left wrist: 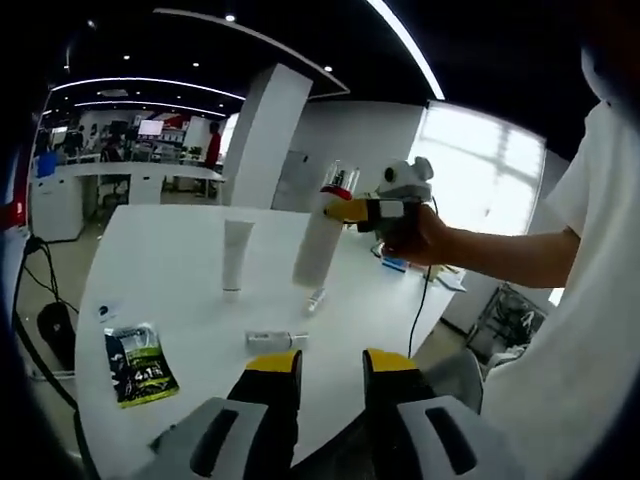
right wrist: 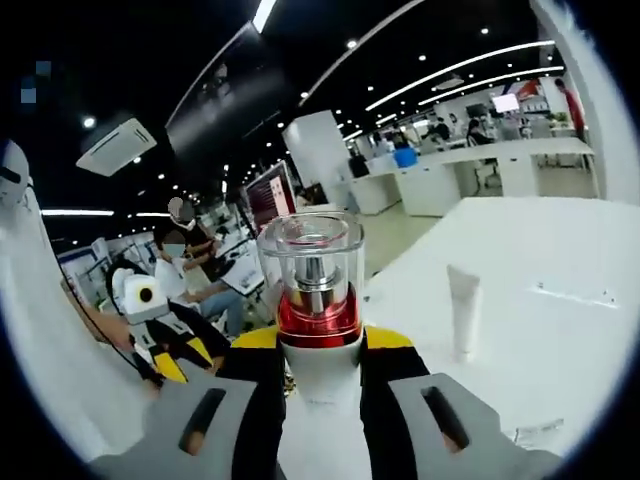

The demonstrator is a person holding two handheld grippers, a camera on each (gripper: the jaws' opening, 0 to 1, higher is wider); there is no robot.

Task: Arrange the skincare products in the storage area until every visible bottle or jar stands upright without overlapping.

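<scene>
My right gripper [right wrist: 320,345] is shut on a white pump bottle [right wrist: 312,265] with a red collar and a clear cap. In the left gripper view the bottle [left wrist: 322,240] hangs tilted above the white table [left wrist: 170,250], with the right gripper [left wrist: 347,210] gripping it near the collar. A white tube [left wrist: 236,255] stands upright on its cap to the bottle's left, and it shows again as the tube [right wrist: 463,310]. A small white item [left wrist: 277,340] lies flat in front of my left gripper [left wrist: 330,375], which is open and holds nothing. The left gripper [right wrist: 168,365] shows again at lower left.
A green and black packet [left wrist: 140,365] lies near the table's front left. Another small tube [left wrist: 316,298] lies flat below the held bottle. A cable [left wrist: 420,310] hangs over the right edge. A person's arm [left wrist: 500,255] reaches in from the right. Office desks stand behind.
</scene>
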